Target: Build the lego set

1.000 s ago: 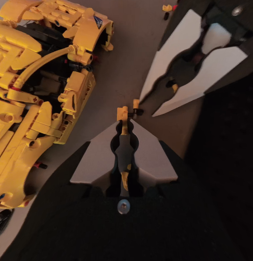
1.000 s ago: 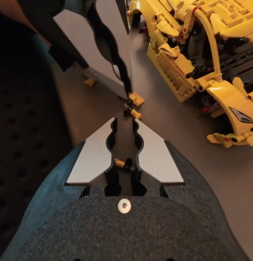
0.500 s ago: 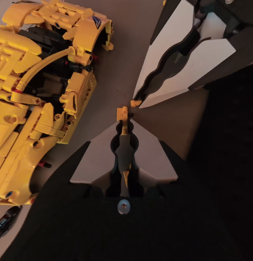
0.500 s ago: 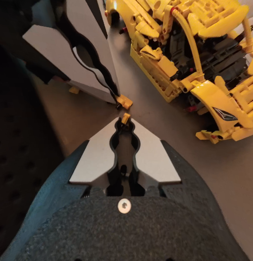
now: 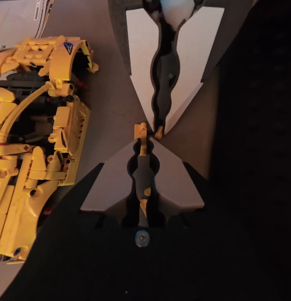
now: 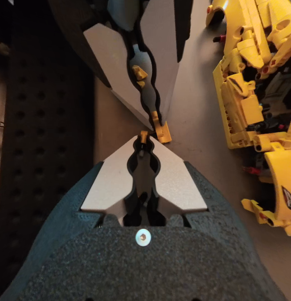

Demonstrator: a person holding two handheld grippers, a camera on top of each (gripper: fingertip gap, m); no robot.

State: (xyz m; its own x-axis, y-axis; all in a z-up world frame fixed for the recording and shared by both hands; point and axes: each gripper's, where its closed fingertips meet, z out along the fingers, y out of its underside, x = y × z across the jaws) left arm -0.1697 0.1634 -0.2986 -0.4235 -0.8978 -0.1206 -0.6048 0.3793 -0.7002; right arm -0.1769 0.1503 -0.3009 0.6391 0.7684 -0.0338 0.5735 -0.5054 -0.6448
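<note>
My left gripper (image 5: 143, 138) is shut on a flat yellow lego piece (image 5: 140, 133) that sticks out past its tips. My right gripper (image 6: 144, 138) is shut on a small yellow piece with a black pin (image 6: 143, 135). The two grippers face each other tip to tip just above the table, and the black pin bridges the two pieces. The right gripper (image 5: 158, 130) shows at the top of the left wrist view, and the left gripper (image 6: 157, 125) with its piece (image 6: 164, 136) at the top of the right wrist view. The big yellow lego car (image 5: 35, 130) (image 6: 255, 97) lies beside them.
A booklet (image 5: 27, 16) lies beyond the car. A dark perforated surface (image 6: 35, 130) runs along the table edge on the side away from the car. A loose yellow piece (image 6: 139, 73) lies on the table under the left gripper's fingers. Only a small space, under 4 cm, lies between the two pairs of fingers.
My right gripper was open behind the small pinned piece, then shut on it and lifted it. Both grippers turned to face each other and brought the two pieces together.
</note>
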